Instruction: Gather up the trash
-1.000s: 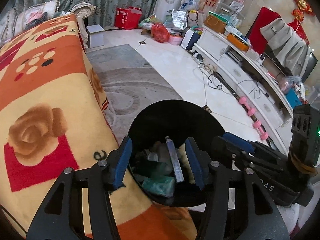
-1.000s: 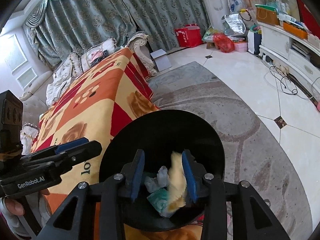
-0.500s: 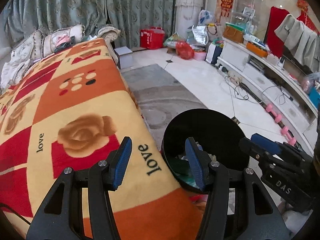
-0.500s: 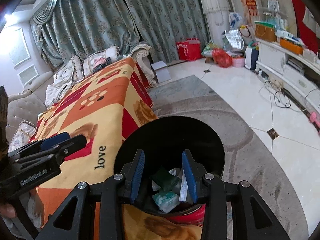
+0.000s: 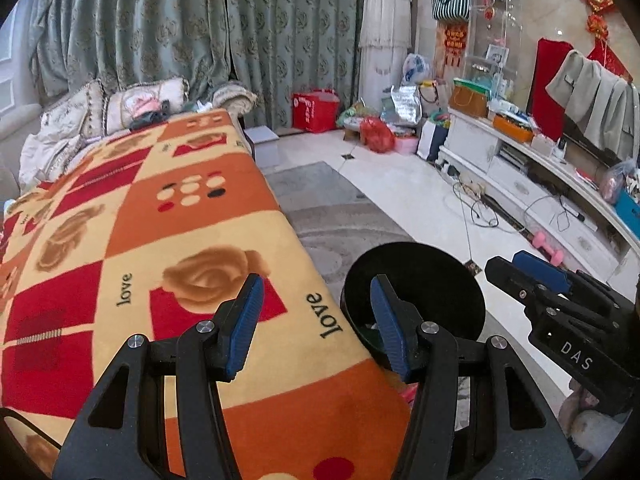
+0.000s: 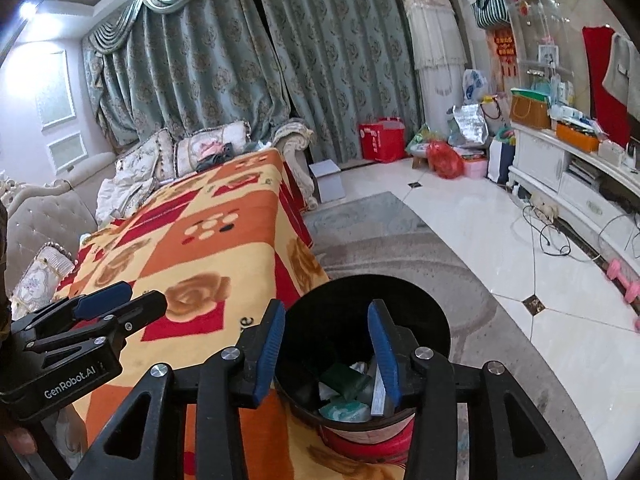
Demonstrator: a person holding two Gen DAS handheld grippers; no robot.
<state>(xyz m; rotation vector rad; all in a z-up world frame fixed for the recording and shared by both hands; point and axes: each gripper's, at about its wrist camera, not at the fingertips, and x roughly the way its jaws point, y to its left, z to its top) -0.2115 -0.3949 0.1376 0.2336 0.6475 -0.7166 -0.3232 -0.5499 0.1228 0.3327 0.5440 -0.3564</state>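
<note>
**Both hand-held grippers empty above the trash bin**

The left hand-held gripper (image 5: 316, 320) hangs released over the tabletop (image 5: 168, 248), which is draped in an orange, red and yellow blanket printed with roses and the word "love". Nothing sits between its blue pads. Its right finger lines up with the near rim of the black trash bin (image 5: 424, 280), which stands on the grey rug (image 5: 344, 236) just beside the tabletop's edge.

The right hand-held gripper (image 6: 326, 344) points down into the same trash bin (image 6: 332, 312). Its jaws are opening, and nothing is between them. Inside the bin lies the collected trash (image 6: 348, 392): a dark green packet, a pale green and white wrapper, crumpled white paper and a thin white strip, possibly a slip of card, though the bin's shadow makes that hard to confirm.

Each hand-held gripper shows at the edge of the other's view, apart from the bin. A fingertip of the person (image 6: 18, 440) shows at the lower left of the right wrist view.
</note>
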